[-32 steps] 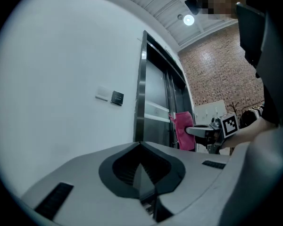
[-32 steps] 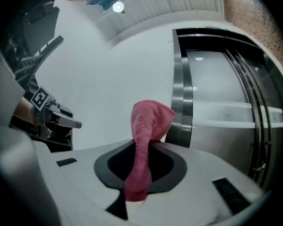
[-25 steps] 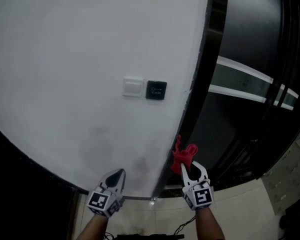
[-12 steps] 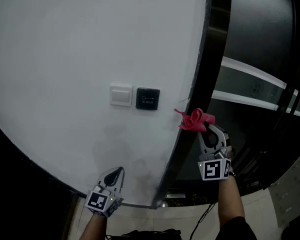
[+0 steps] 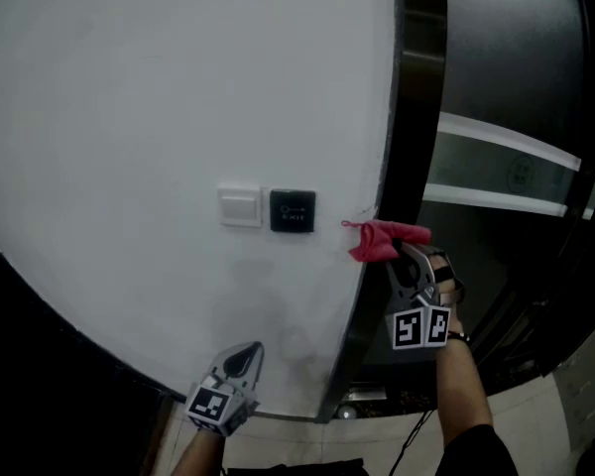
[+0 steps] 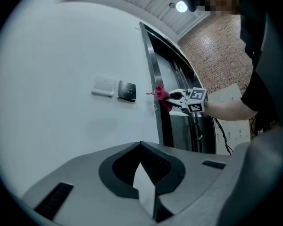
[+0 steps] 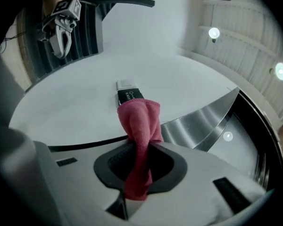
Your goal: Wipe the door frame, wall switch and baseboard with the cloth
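A: How far along?

B: Early to middling, at a guess. Red cloth (image 5: 381, 240) up at the edge of the dark door frame (image 5: 416, 117), about level with the switches, so probably busy with the frame step. No telling from the surfaces how much of the frame is already wiped.

A: And the rest?

B: White wall switch (image 5: 240, 206) and the black panel (image 5: 293, 210) beside it sit apart from the cloth, further left on the white wall (image 5: 159, 87). Likely to be done yet. Baseboard down at the foot of the wall, well below the cloth and too dim to make out clearly. Probably last.

A: Grip on the cloth?

B: Right gripper (image 5: 403, 252) clamped on it. Bunched into a thick roll between the jaws, a short tail hanging back behind them. Left gripper (image 5: 248, 353) low near the bottom of the wall, jaws together, nothing between them.

A: Which way does the cloth point?

B: Long axis in line with the right gripper's jaws. Free end out past the tips, aimed leftward at the frame edge and, beyond that, towards the black panel. Roughly level in the head view, a thin corner sticking out furthest left. Touching the frame or only just beside it: cannot say.
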Motion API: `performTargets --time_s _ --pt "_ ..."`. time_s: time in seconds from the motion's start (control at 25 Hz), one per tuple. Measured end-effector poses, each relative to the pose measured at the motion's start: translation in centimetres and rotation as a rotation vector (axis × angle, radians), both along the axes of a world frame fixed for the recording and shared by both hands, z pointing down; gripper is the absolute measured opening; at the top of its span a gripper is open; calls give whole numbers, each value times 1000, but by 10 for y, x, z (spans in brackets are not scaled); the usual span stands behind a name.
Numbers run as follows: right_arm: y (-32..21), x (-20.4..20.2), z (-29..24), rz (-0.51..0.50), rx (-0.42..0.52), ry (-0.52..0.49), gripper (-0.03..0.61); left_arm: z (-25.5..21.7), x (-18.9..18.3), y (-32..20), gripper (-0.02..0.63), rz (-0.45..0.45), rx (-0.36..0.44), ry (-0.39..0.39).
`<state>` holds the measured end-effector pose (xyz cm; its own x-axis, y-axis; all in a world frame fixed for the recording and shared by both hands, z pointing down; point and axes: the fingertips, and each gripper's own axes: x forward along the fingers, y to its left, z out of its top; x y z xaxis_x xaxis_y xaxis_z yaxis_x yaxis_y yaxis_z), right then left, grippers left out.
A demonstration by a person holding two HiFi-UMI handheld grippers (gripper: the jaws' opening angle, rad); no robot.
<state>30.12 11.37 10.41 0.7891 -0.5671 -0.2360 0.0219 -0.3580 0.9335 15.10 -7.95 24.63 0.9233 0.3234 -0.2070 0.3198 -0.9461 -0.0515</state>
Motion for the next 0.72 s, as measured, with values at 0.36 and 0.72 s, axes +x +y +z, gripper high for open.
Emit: performTargets --time_s 0.36,0.72 --pt "-13 2 41 1 -49 -150 60 -4 7 14 3 54 -43 35" --pt "-16 2 98 37 -158 -255 60 0 2 16 3 87 -65 21"
